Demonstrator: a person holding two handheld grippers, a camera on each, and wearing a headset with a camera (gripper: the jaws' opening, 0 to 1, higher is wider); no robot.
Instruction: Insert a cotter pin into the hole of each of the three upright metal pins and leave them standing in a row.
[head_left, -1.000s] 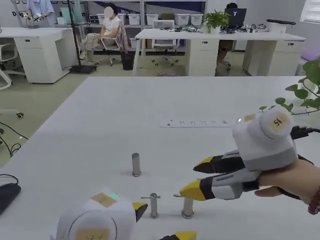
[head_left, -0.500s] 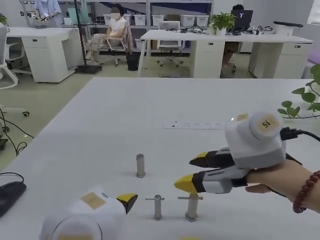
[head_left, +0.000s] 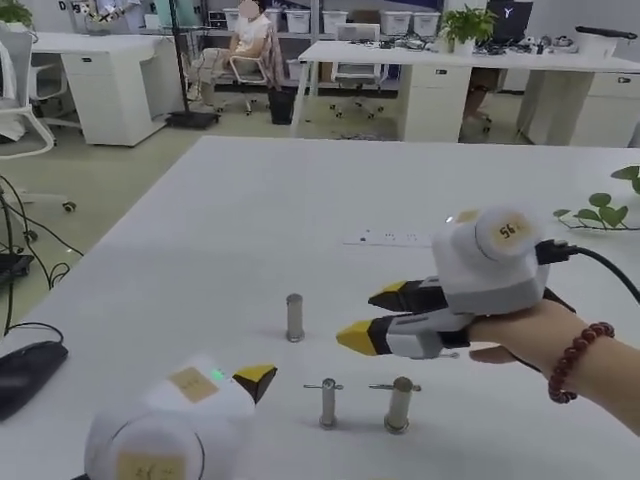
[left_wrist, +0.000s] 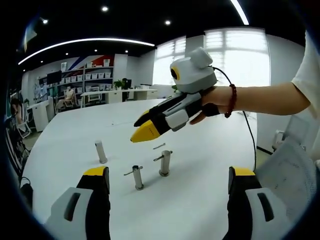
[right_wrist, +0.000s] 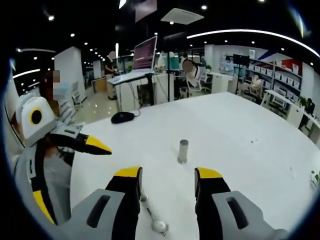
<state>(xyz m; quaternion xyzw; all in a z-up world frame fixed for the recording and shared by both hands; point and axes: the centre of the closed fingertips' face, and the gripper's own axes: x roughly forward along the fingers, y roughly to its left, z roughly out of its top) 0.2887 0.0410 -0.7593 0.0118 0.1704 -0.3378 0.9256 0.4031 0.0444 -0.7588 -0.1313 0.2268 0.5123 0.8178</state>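
Observation:
Three upright metal pins stand on the white table (head_left: 200, 250). The far left pin (head_left: 293, 317) (left_wrist: 101, 151) (right_wrist: 183, 151) has nothing through it. The middle pin (head_left: 328, 402) (left_wrist: 137, 177) and the right pin (head_left: 399, 403) (left_wrist: 165, 162) each carry a cotter pin crosswise near the top. My right gripper (head_left: 358, 317) (right_wrist: 169, 174) hovers open and empty above these two, pointing left; its yellow tip (left_wrist: 145, 131) shows above the pins. My left gripper (left_wrist: 168, 172) is wide open and empty, low at the near left, one fingertip (head_left: 255, 377) close to the middle pin.
A white power strip (head_left: 395, 238) lies farther back on the table, and a potted plant's leaves (head_left: 600, 210) reach in at the right edge. A black object (head_left: 25, 370) with a cable sits at the table's left edge. Desks, chairs and a seated person are beyond.
My right gripper has lifted up and away from the right pin, whose cotter pin stays in place. The left gripper has barely moved. The head camera has tilted.

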